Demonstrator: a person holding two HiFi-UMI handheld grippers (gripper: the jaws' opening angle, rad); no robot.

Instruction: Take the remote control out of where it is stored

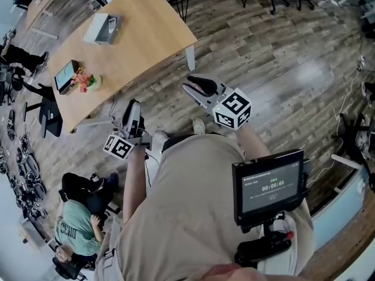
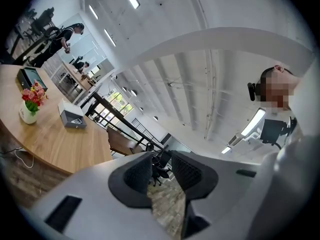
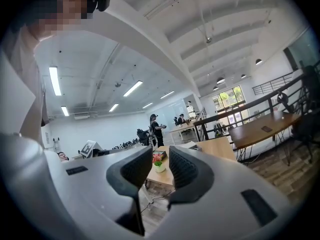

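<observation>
A grey box (image 1: 101,29) lies on the wooden table (image 1: 146,34), well ahead of the left gripper (image 1: 132,110) and off to its left. The dark slim thing in it looks like the remote control (image 1: 112,24) but is too small to be sure, and a flower pot (image 1: 89,82) and a small screen (image 1: 64,75) stand nearer that gripper. The left gripper and the right gripper (image 1: 196,85) hang over plank floor (image 1: 281,57) short of the table, jaws drawn close together, nothing between them. The gripper views take in a white ceiling with strip lights (image 3: 54,81) — the head view alone shows a seated person (image 1: 76,227) behind the left gripper.
</observation>
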